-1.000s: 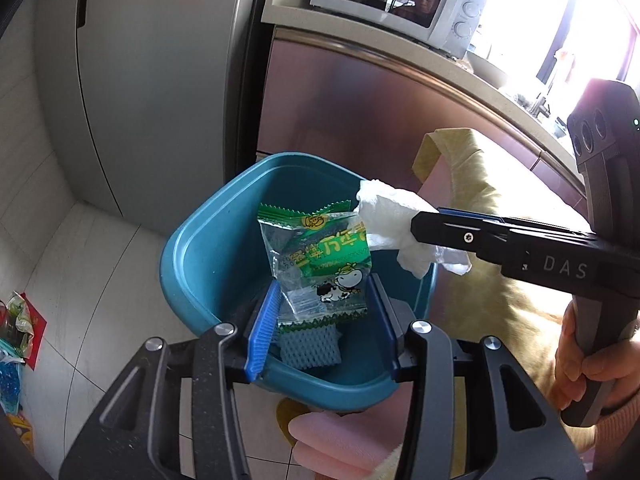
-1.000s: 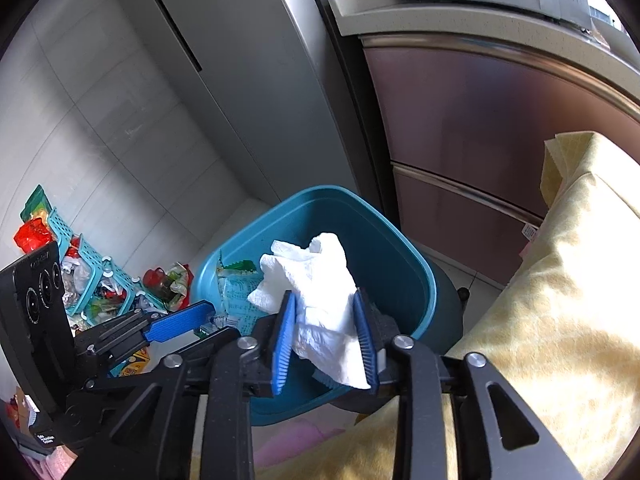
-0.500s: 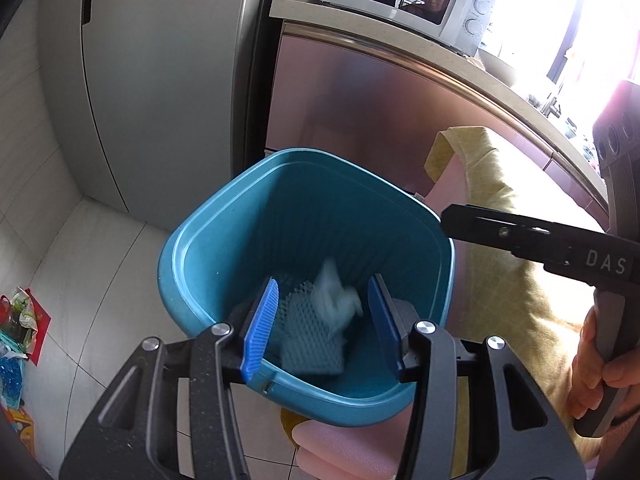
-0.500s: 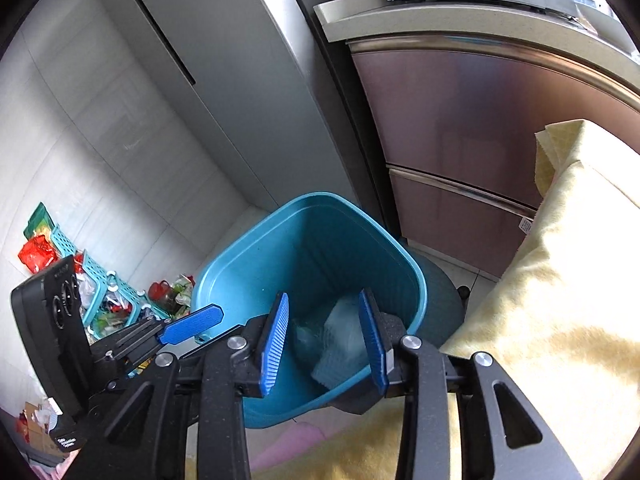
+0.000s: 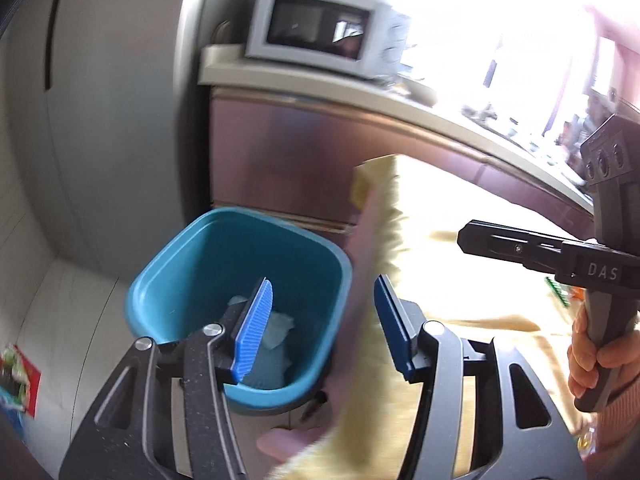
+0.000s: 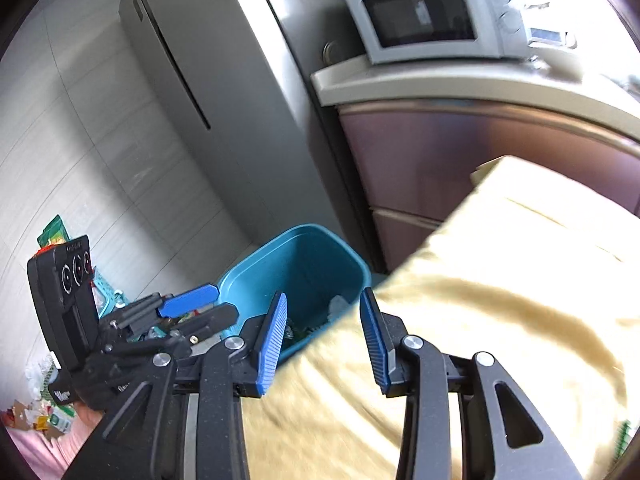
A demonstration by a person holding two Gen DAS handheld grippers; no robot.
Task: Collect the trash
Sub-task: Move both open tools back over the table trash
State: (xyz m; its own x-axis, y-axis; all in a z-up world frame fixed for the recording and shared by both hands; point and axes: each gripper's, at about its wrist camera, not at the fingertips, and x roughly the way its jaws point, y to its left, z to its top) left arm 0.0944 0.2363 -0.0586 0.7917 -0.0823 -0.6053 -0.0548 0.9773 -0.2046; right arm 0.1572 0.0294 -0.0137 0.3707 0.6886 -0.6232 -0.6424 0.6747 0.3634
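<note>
Both the left gripper [image 5: 322,320] and the right gripper [image 6: 322,338] are being held wide open and empty above the yellow cloth's [image 6: 500,320] edge, while crumpled trash [image 5: 276,326] is lying inside the blue bin [image 5: 180,264], below and forward-left, nearer the left gripper.

A grey fridge [image 6: 192,92] stands far left on a pale tiled floor [image 5: 72,320]. A microwave [image 6: 428,16] sits on the bench [image 6: 460,84]; bright window light [image 5: 500,20] floods the far right.

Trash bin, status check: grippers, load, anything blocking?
Left gripper open, empty. Right gripper open, empty. Trash bin holds tissue. Yellow cloth edge beside bin; nothing blocking.
</note>
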